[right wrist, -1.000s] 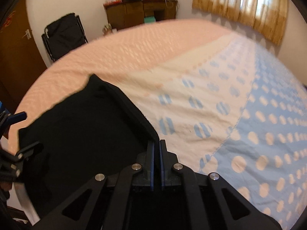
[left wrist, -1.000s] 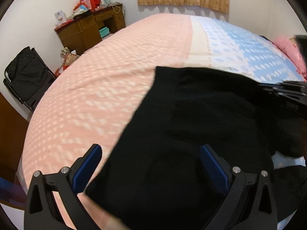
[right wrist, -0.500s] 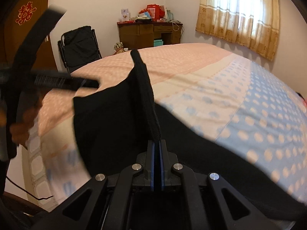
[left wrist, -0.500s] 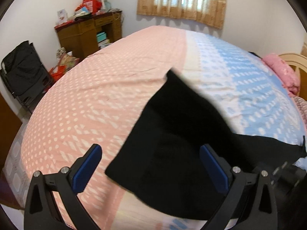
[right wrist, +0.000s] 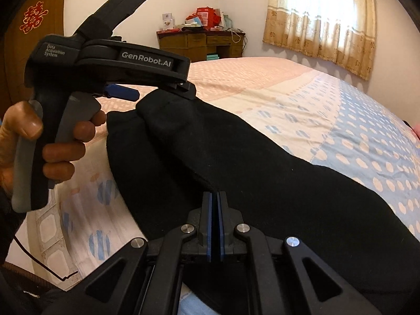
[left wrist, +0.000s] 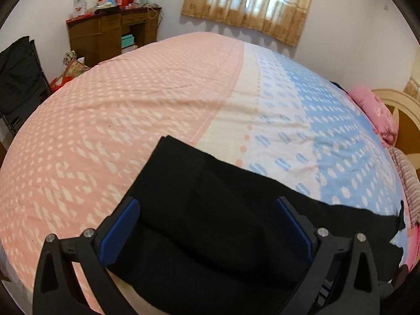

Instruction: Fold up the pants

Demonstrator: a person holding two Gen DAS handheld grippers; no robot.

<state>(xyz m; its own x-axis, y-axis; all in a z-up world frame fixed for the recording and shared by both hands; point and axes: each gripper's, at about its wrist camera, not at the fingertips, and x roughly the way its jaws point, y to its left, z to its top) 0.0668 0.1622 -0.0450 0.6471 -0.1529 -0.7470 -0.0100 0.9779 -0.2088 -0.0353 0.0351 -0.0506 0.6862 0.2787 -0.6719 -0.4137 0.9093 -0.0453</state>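
The black pants [left wrist: 223,210] lie on the bed near its front edge, partly folded over; they also fill the right wrist view [right wrist: 236,162]. My left gripper [left wrist: 207,228] is open, its blue pads either side of the cloth and just above it, holding nothing. In the right wrist view the left gripper [right wrist: 157,92] hovers at the far end of the pants. My right gripper [right wrist: 214,210] is shut on a raised fold of the pants.
The bed [left wrist: 157,105] has a pink, cream and blue dotted sheet. A pink pillow [left wrist: 375,113] lies at the right by the headboard. A wooden desk [left wrist: 110,36] with clutter and a black chair [left wrist: 18,78] stand by the far wall.
My right gripper has lifted the pants' edge and carried it back over toward the near side. The pants now lie lower and flatter. My left gripper stayed open and shifted over the cloth.
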